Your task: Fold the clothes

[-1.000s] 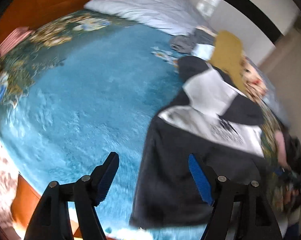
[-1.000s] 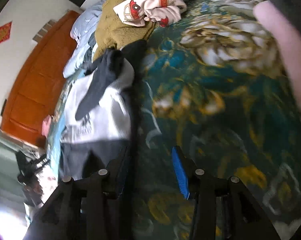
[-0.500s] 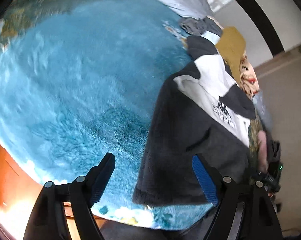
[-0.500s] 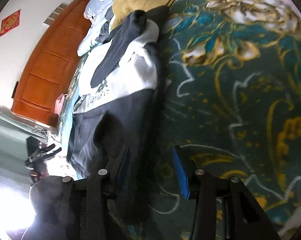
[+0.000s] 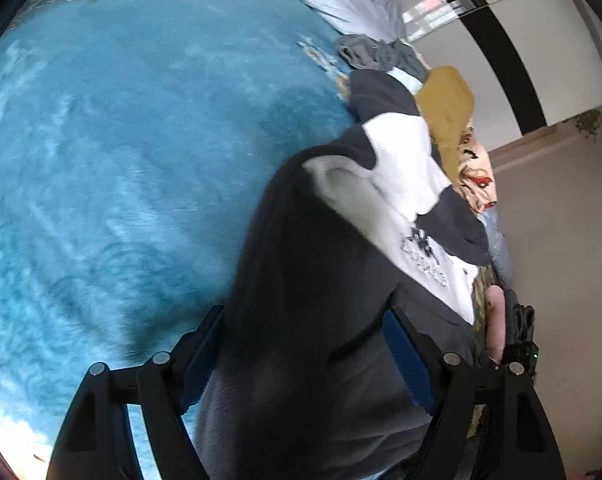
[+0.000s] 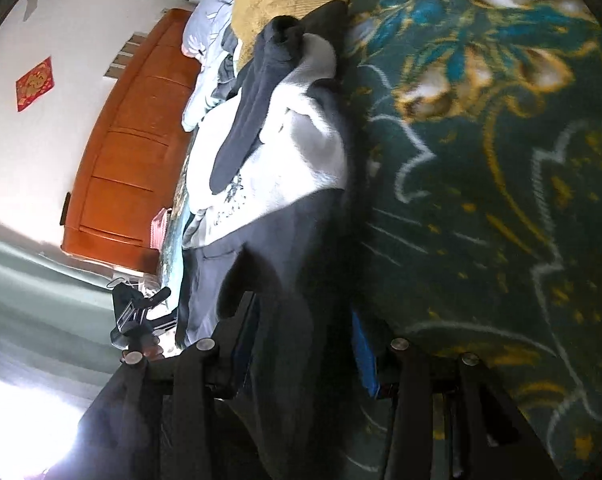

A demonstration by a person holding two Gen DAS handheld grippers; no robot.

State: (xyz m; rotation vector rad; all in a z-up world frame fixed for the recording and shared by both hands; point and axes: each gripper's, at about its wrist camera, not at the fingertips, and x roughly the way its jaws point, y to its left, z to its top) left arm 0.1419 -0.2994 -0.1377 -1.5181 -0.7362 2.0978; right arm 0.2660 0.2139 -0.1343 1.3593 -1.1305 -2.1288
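The dark grey and white sweatshirt with printed lettering (image 5: 385,216) is spread out on the bed, lying across the fuzzy blue blanket (image 5: 121,160) and the dark green floral bedspread (image 6: 481,200). The left gripper (image 5: 301,360) has its jaws spread wide around the sweatshirt's dark hem, blue pads not pressing on it. The right gripper (image 6: 301,344) sits narrower over the opposite hem edge with fabric between its fingers, but I honestly can't tell if it's pinching.
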